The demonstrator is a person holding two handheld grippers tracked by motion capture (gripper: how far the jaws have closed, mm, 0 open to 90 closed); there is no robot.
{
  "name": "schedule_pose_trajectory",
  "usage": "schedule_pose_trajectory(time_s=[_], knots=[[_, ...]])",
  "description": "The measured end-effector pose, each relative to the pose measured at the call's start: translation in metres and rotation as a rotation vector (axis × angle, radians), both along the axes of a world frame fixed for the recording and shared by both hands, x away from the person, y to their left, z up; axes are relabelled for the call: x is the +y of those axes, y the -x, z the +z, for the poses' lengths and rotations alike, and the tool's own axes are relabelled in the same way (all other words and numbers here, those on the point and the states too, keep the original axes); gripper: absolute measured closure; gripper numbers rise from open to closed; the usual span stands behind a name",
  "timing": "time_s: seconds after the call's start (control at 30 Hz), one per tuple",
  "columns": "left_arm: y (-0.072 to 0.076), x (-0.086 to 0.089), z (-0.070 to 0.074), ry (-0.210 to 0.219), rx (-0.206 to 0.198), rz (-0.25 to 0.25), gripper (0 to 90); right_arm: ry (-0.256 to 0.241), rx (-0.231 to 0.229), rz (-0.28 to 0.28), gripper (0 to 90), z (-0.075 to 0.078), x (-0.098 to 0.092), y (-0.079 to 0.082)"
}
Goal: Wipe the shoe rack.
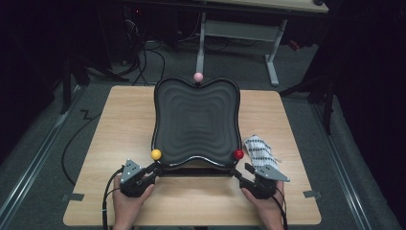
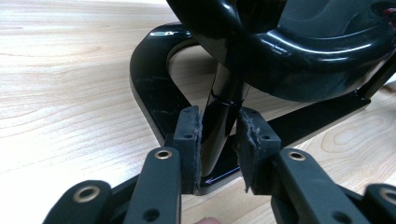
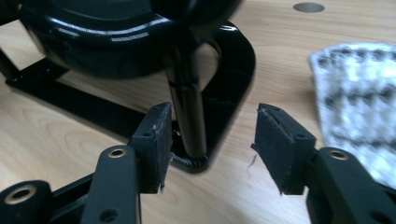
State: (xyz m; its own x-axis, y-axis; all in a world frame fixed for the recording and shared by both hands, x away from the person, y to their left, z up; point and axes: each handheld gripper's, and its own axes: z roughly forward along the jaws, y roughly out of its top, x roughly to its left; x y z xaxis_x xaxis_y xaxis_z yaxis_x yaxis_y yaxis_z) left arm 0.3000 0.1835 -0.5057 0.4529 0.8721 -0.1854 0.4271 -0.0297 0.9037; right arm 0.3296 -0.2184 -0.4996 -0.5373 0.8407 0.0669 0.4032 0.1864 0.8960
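A glossy black wavy tray (image 1: 196, 120) stands on a black frame on the wooden table (image 1: 119, 124). A yellow ball (image 1: 156, 154), a red ball (image 1: 238, 154) and a pink ball (image 1: 197, 76) sit at its near left, near right and far edge. My left gripper (image 1: 154, 168) is under the yellow ball; in the left gripper view it (image 2: 218, 135) is shut on the frame's black upright post (image 2: 223, 100). My right gripper (image 1: 242, 170) is under the red ball. In the right gripper view it (image 3: 215, 126) is open around the other post (image 3: 189, 102), which is close to the left pad.
A folded white cloth with a dark pattern (image 1: 258, 151) lies on the table just right of the tray, close to my right gripper, and appears again (image 3: 359, 98) beyond its right jaw. The black base frame (image 2: 149, 88) rests flat on the table. Desk legs and cables stand on the floor behind.
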Motion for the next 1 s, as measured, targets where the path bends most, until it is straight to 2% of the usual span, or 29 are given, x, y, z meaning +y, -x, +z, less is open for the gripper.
schedule_pose_trajectory(time_s=[0.13,0.17,0.2,0.43,0.6,0.7,0.73,0.9,1.0], knots=[[-0.001,0.0,-0.001,0.017,-0.001,0.001,69.8,-0.005,-0.018,-0.007,62.2,-0.001,0.012,-0.005],[-0.001,0.0,-0.001,0.017,-0.001,0.001,69.9,-0.008,-0.024,-0.004,69.5,-0.002,0.014,-0.005],[0.0,-0.003,0.0,-0.004,-0.011,0.002,70.2,-0.014,-0.025,-0.002,73.0,-0.002,0.015,-0.005],[-0.002,-0.006,0.001,-0.035,-0.021,0.028,71.9,-0.042,-0.037,-0.025,73.6,-0.006,0.018,-0.012],[-0.011,0.0,0.0,-0.009,-0.015,0.066,71.5,-0.049,-0.043,-0.032,73.6,-0.006,0.027,-0.023],[-0.016,0.003,0.0,-0.003,-0.014,0.071,71.2,-0.055,-0.042,-0.036,73.5,-0.006,0.031,-0.03],[-0.022,0.005,0.0,-0.008,-0.016,0.078,71.3,-0.054,-0.049,-0.039,73.6,-0.007,0.035,-0.038],[-0.039,0.009,0.003,-0.041,-0.013,0.11,72.3,-0.047,-0.059,-0.055,73.9,-0.007,0.046,-0.054],[-0.049,0.013,0.002,-0.035,-0.019,0.127,72.4,-0.046,-0.065,-0.057,74.0,-0.007,0.051,-0.062]])
